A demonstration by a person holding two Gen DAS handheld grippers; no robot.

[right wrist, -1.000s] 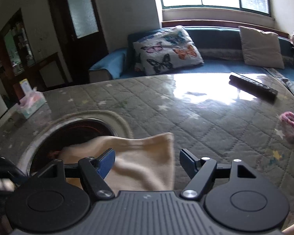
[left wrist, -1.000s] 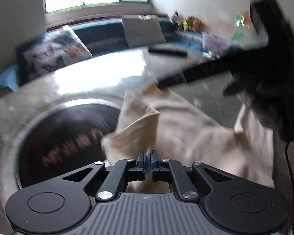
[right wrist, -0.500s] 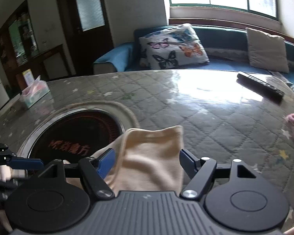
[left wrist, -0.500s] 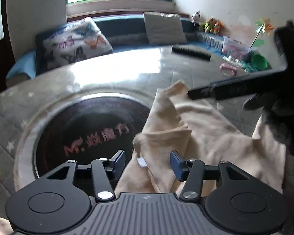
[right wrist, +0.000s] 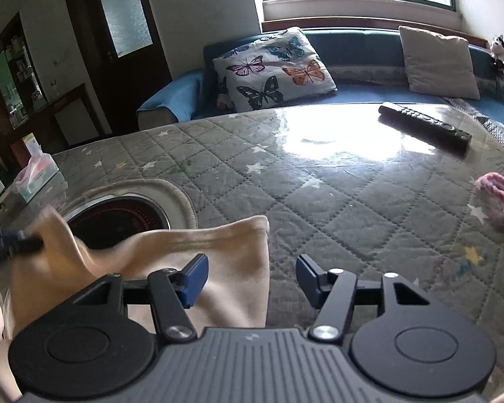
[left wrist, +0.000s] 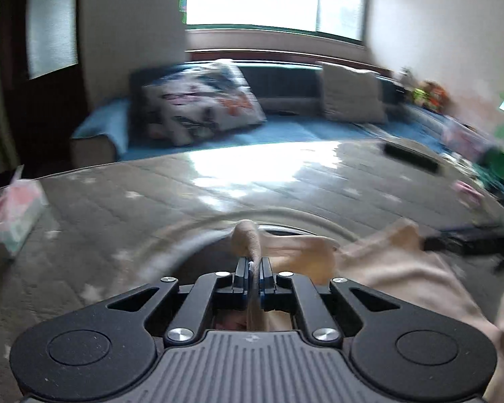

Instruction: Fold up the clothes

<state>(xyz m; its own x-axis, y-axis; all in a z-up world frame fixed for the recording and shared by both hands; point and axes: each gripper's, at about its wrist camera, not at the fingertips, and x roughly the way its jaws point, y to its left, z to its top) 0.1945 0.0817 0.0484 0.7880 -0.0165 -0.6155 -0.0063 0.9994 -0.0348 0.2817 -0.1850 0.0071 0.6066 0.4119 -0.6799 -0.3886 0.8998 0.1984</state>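
Garment (right wrist: 218,262) on table (right wrist: 319,181), beside cooktop (right wrist: 124,215)

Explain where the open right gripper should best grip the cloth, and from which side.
Probably the hemmed far corner of the cloth, approached from the right: that edge lies free on the table, just ahead of the open right gripper. The left gripper already pinches another fold.

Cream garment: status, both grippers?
Left gripper jaws shut on cream garment, fold pinched. Right gripper jaws open over garment edge. Remote and pink item lie apart on the table.

Quilted grey table (right wrist: 319,201), w/ beige garment (right wrist: 225,262), remote (right wrist: 423,126), tissue box (right wrist: 37,176), pink scrunchie (right wrist: 497,194)
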